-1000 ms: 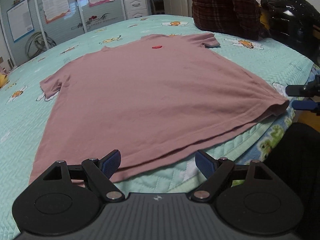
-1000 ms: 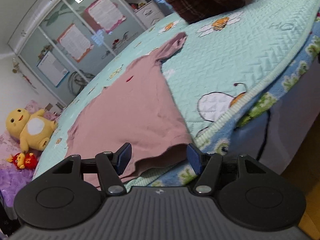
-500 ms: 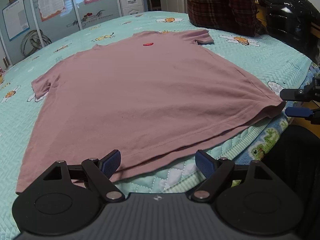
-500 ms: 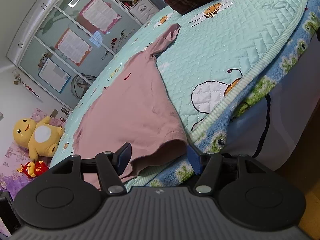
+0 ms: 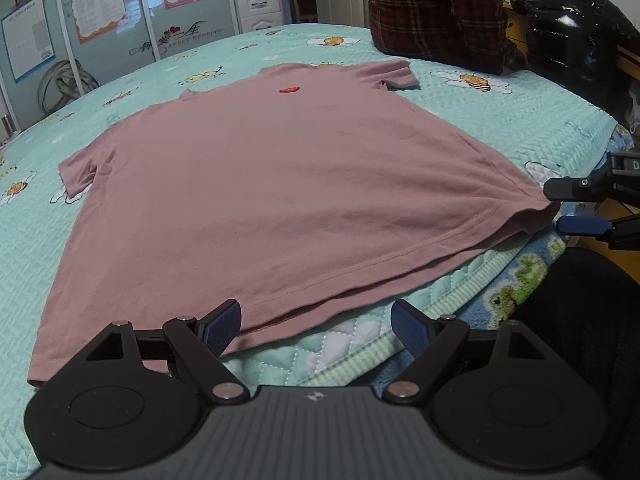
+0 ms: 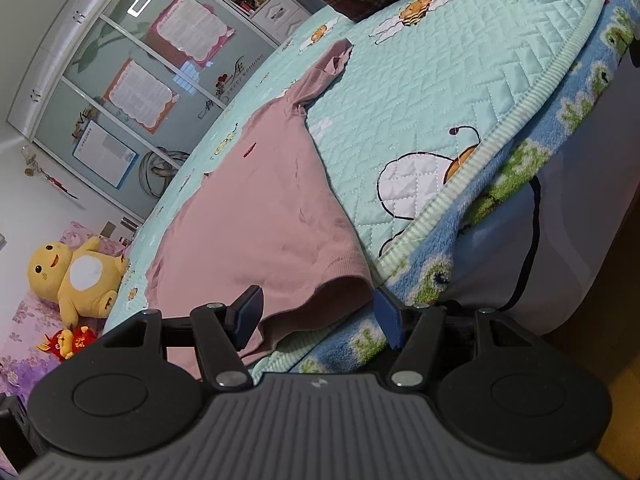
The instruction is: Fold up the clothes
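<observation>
A bedroom, with a bed under a mint quilted cover (image 5: 500, 120) printed with bees, a glass-fronted wardrobe (image 5: 80, 32) hung with posters at the far wall, and a person in a plaid shirt (image 5: 436, 12) seated on the bed's far edge beside a shiny black jacket (image 5: 572, 32); a dusty-pink T-shirt (image 5: 280, 184) lies spread flat on the cover, ahead of both tools, its hem nearest them and its collar farthest; the left gripper (image 5: 316, 326) hovers at the hem with its jaws well apart, the left pad (image 5: 222, 326) over the hem's edge, the right pad over bare cover, nothing clamped; the right gripper (image 6: 316, 316) sits at the shirt's near right corner, jaws apart, the corner of cloth hanging loose between the pads without either pressing it; from the left wrist view that gripper (image 5: 576, 208) shows at the shirt's right tip; a yellow plush toy (image 6: 76, 272) sits far to its left.
</observation>
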Available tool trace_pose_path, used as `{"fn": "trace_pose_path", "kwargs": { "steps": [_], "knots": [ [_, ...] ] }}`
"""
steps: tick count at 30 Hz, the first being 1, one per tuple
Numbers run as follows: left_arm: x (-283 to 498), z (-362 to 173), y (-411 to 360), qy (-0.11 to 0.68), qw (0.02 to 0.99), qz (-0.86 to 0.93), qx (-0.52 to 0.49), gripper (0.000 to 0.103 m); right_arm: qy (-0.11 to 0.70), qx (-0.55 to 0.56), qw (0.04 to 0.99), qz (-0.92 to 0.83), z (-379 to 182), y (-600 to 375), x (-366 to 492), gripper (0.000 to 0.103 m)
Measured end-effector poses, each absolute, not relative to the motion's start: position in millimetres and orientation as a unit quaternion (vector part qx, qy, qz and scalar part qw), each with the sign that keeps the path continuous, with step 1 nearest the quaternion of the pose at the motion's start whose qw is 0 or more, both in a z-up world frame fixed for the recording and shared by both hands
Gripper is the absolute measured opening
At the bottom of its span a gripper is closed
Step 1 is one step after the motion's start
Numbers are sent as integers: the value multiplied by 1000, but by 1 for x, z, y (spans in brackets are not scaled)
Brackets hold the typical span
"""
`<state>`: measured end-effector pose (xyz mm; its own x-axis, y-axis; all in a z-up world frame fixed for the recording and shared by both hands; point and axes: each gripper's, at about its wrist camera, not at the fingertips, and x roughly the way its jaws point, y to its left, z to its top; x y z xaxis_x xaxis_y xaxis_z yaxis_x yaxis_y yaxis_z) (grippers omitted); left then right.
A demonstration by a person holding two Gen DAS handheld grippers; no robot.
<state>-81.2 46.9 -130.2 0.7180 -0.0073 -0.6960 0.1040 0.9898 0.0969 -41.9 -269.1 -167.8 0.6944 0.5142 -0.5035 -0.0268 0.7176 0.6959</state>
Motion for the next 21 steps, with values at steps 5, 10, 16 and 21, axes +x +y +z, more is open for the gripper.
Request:
{"fn": "trace_pose_path", "kwargs": {
  "steps": [5,10,16,21],
  "knots": [
    [-86,-127,43,369,926,-36,68,85,359,344,854,155,-169,-270,-42,62],
    [-88,-125,42,367,927,-36,67,85,362,343,853,156,-169,-269,-41,62],
    [-89,-123,37,363,928,-41,72,85,359,348,852,153,-170,-270,-42,62],
    [-90,-112,17,345,931,-60,102,85,353,369,846,154,-172,-276,-43,62]
  ]
}}
